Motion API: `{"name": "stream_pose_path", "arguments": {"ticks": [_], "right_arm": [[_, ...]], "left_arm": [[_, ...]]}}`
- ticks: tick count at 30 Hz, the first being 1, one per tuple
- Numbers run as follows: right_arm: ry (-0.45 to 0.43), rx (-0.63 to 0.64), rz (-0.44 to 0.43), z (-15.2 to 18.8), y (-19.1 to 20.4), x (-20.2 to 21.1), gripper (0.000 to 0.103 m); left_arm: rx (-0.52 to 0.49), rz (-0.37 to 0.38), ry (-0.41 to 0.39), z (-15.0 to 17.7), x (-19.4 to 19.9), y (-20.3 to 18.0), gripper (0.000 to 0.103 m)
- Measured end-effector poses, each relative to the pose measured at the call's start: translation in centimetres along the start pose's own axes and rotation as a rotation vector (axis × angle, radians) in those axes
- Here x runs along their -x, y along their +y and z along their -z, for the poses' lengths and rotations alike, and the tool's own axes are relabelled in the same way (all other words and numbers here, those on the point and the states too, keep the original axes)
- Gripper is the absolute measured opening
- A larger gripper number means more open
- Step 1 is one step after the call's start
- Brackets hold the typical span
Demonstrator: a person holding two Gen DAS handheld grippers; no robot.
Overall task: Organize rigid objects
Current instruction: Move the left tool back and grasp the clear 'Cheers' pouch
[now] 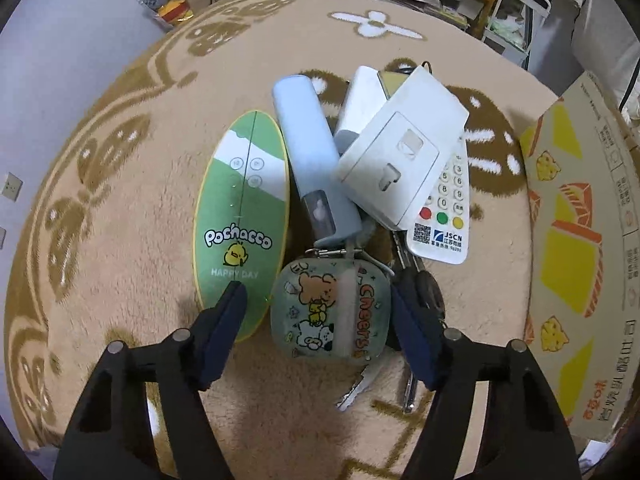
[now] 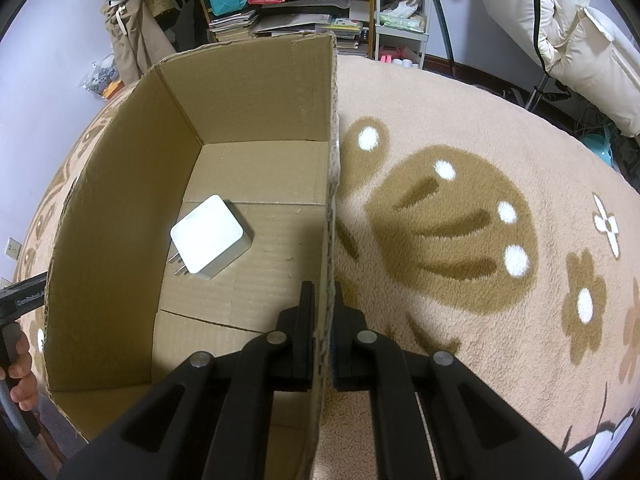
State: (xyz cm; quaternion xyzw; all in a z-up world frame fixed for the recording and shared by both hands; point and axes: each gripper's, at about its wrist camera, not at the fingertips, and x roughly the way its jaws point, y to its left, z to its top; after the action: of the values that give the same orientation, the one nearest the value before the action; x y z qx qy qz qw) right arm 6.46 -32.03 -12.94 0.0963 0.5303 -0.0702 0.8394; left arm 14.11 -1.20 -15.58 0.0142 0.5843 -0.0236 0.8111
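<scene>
Left tool (image 1: 316,300) spread around earbud case (image 1: 330,312), right tool (image 2: 323,304) clamping upright box wall (image 2: 326,240).

Black tongs (image 1: 318,304), navy pads (image 1: 224,332), silver pivot pins.

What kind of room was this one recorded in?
Most likely a lived-in home room: a plush patterned rug covers the floor, cluttered shelves of books line the wall, and a puffy coat hangs nearby.
</scene>
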Motion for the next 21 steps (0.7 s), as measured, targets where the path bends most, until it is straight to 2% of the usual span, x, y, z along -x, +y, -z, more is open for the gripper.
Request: {"name": "stream_pose_path", "arguments": {"ticks": [3, 13, 21], "right_arm": [[0.0, 0.001, 0.001, 0.0, 0.0, 0.0, 0.007], [0.0, 0.002, 0.002, 0.0, 0.1, 0.0, 0.007], [0.0, 0.001, 0.001, 0.0, 0.1, 0.0, 0.007]], "left_arm": [[-0.017, 0.013, -0.006, 0.2, 0.0, -0.4, 0.055], [0.004, -0.006, -0.003, 0.1, 0.3, -0.3, 0.055], [-0.01, -0.023, -0.056, -0.3, 2.4, -0.3, 0.055]]}}
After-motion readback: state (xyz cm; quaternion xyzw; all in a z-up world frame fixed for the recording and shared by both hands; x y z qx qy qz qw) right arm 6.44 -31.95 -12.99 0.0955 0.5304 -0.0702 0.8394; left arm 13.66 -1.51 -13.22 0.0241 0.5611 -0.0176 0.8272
